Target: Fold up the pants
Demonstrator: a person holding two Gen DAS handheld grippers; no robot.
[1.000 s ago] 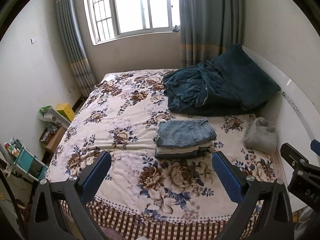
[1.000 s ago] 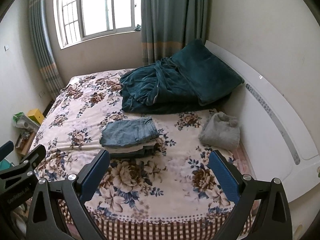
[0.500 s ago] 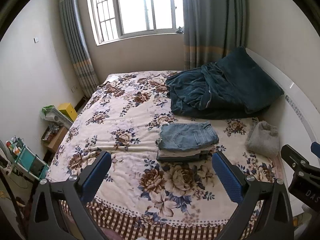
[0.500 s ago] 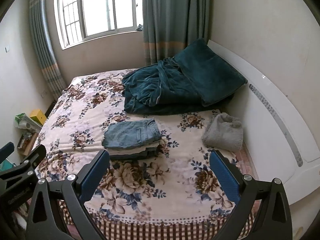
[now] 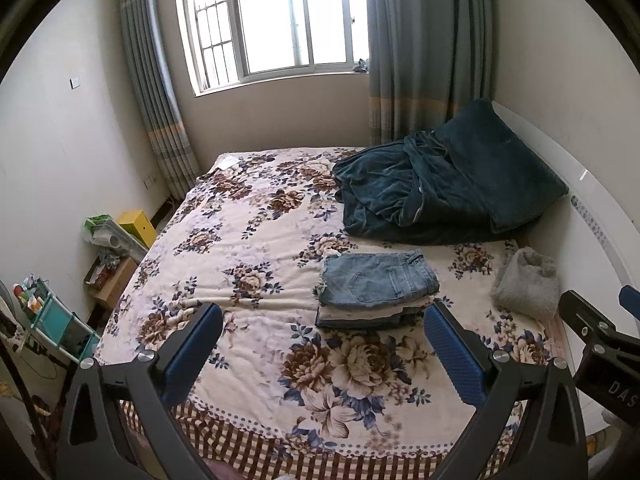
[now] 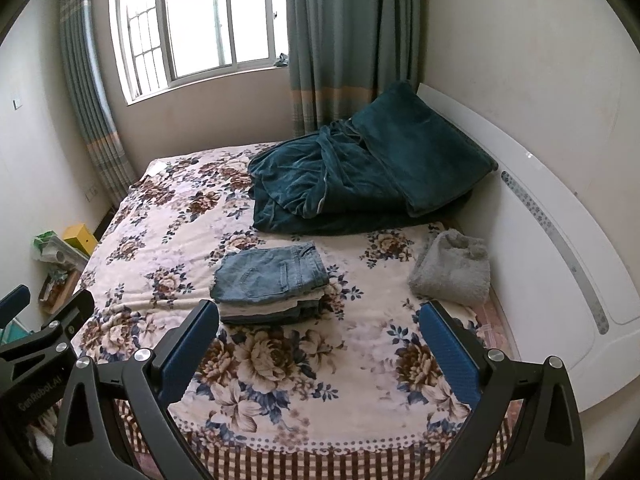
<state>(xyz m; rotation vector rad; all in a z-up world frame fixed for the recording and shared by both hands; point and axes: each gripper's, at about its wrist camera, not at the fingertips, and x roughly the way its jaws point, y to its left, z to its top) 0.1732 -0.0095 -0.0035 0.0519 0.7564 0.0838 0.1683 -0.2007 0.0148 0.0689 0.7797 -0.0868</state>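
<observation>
A stack of folded pants lies on the floral bedspread, with light blue jeans on top. It also shows in the right wrist view. My left gripper is open and empty, held above the bed's near edge, short of the stack. My right gripper is open and empty, also above the near edge, with the stack just beyond its left finger. Each gripper's body shows at the edge of the other's view.
A dark teal blanket and pillow lie heaped at the head of the bed. A folded grey fleece item lies by the white headboard. A yellow box and clutter stand on the floor at left. A window is behind.
Both grippers have drawn back and risen a little from the bed. The stack of pants looks smaller and farther away. Both stay open and empty.
</observation>
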